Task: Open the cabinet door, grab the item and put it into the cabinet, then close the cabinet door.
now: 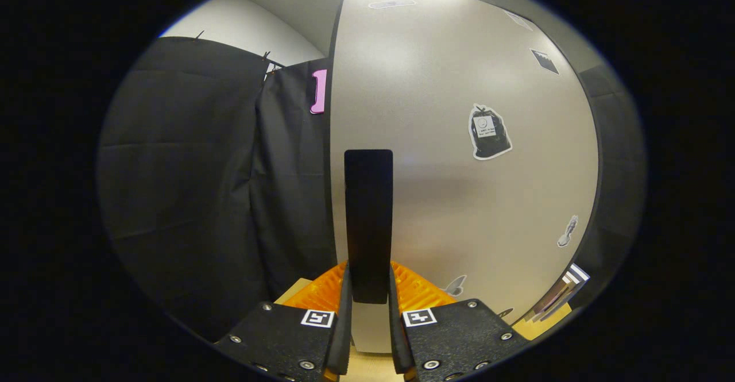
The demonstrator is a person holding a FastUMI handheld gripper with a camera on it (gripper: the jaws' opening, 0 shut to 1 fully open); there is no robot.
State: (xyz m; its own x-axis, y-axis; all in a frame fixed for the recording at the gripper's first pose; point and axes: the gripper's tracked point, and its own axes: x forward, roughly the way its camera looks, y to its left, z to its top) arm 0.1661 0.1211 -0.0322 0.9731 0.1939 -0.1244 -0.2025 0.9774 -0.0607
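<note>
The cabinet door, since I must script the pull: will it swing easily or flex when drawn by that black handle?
The cabinet door looks like a flat rigid panel, so probably no flex. The gripper has both fingers closed on the upright black handle, likely a firm hold. Its smooth glossy face suggests pushing there could slip.

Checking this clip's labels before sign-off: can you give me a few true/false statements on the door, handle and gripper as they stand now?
1. The gripper has the black handle between its fingers. True.
2. The door is bare. False: it carries stickers, among them one of a black bag.
3. The handle stands upright. True.
4. The fingers' pads are blue. False: they are orange and ribbed.
5. Black cloth hangs beside the door. True.
</note>
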